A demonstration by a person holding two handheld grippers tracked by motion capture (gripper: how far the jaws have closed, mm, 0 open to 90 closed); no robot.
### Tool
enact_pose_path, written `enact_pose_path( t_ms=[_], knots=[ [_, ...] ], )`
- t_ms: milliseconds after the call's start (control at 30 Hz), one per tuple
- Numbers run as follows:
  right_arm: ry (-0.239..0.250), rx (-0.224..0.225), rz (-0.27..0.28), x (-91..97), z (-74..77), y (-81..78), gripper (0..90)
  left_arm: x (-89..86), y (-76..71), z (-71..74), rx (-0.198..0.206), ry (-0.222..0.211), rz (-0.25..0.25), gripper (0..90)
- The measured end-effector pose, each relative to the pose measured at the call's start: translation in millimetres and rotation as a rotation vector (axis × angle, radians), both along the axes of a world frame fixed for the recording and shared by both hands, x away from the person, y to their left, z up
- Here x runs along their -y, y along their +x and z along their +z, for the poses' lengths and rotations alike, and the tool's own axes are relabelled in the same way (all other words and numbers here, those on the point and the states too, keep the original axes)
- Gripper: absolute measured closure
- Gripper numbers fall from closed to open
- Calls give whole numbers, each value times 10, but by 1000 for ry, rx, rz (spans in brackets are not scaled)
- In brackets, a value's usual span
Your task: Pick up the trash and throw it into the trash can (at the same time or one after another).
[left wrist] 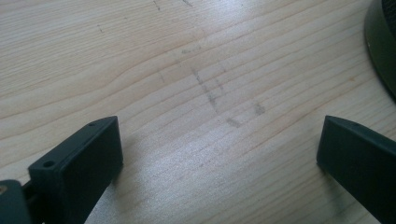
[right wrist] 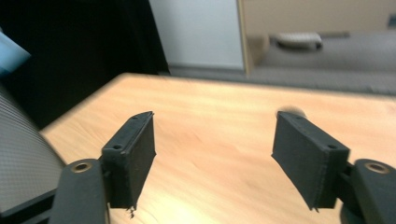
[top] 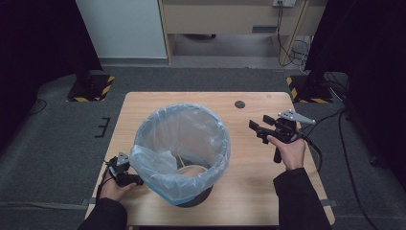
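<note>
A dark mesh bin (top: 201, 197) lined with a pale blue plastic bag (top: 191, 125) stands on the middle of the wooden table (top: 249, 167). Something light brown (top: 191, 170) lies inside it. My left gripper (top: 136, 181) rests low on the table at the bin's near left side. In the left gripper view its jaws (left wrist: 217, 128) stand wide apart over bare wood, with the bin's base (left wrist: 380, 42) at the right edge. To the right of the bin, my right gripper (top: 261, 125) points left toward it. Its jaws (right wrist: 213, 119) are open with nothing between them, the bin's mesh wall (right wrist: 18, 154) beside them.
A small dark round hole (top: 240, 104) sits near the table's far edge. Cables (top: 344, 143) trail off the table's right side onto the grey floor. Stands with yellow-black striped feet (top: 91, 88) flank the far corners.
</note>
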State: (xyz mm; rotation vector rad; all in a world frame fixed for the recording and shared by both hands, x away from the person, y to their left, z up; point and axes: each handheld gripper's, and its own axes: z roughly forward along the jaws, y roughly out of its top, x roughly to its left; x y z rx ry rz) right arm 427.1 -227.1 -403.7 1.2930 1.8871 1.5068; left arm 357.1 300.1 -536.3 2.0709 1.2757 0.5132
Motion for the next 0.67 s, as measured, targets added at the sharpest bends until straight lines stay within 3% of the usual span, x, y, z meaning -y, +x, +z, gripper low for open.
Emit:
enact_pose_path(
  t_ms=[233, 400, 500, 667],
  knots=[
    [-91, -148, -24, 249, -501, 129, 248, 1, 0, 0, 1, 1, 0, 0],
    [-193, -244, -19, 450, -851, 156, 220, 1, -1, 0, 1, 1, 1, 0],
    [-242, -280, -27, 572, -983, 151, 207, 1, -1, 0, 0, 1, 0, 0],
    [-268, -317, -39, 687, -1067, 133, 183, 1, 0, 0, 1, 1, 0, 0]
  ],
)
